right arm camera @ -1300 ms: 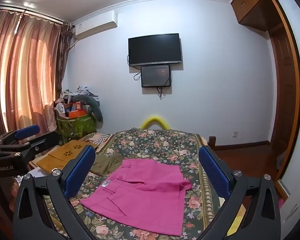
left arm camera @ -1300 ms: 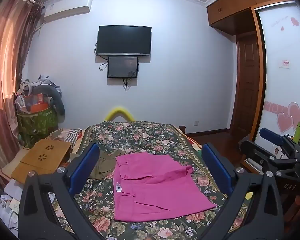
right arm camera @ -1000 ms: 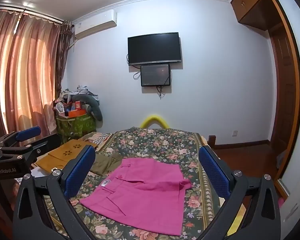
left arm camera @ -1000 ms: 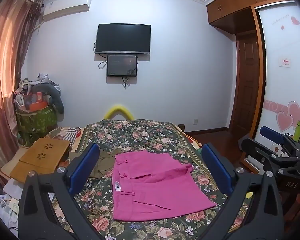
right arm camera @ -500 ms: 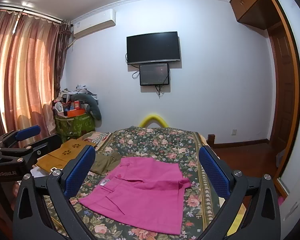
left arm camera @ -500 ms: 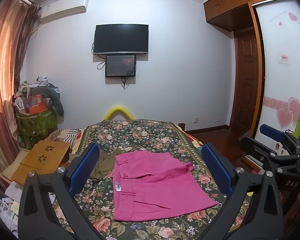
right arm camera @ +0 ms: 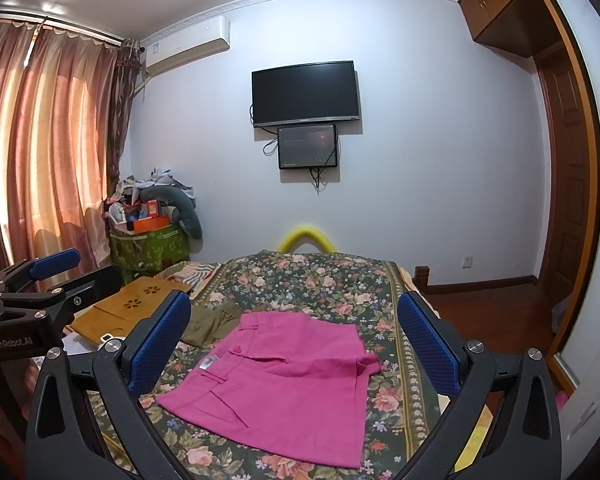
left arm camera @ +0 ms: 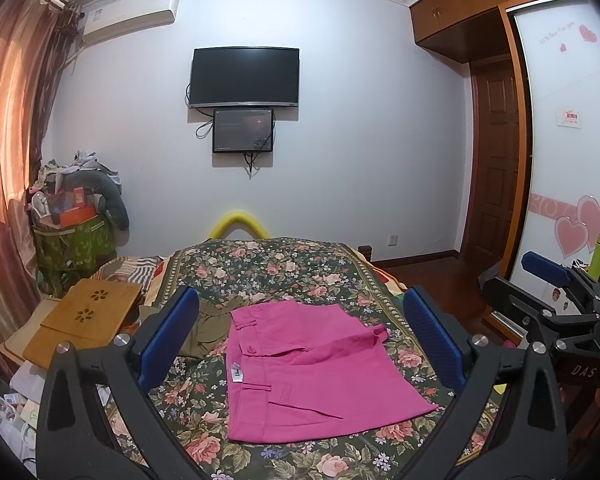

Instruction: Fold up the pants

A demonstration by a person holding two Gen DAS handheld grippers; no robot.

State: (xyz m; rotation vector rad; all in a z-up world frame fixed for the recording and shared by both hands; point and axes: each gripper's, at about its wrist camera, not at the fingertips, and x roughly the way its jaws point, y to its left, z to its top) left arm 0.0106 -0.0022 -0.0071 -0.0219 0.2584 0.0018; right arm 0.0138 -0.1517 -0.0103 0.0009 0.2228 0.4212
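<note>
Hand-held grippers (left arm camera: 300, 340) (right arm camera: 296, 336) agape above pants (left arm camera: 312, 368)

Pink pants (left arm camera: 308, 364) (right arm camera: 288, 384): matt woven cloth, w/ paper-like tag. Bed (left arm camera: 276, 268) cover: floral printed cloth. Wooden board (left arm camera: 88, 316): smooth; tool pads (left arm camera: 168, 336): textured blue, rubbery.

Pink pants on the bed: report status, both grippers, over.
Left hand-held gripper open, empty. Right hand-held gripper open, empty. Pink cotton pants lie folded on floral bedspread. Olive garment touches their far-left edge.
</note>
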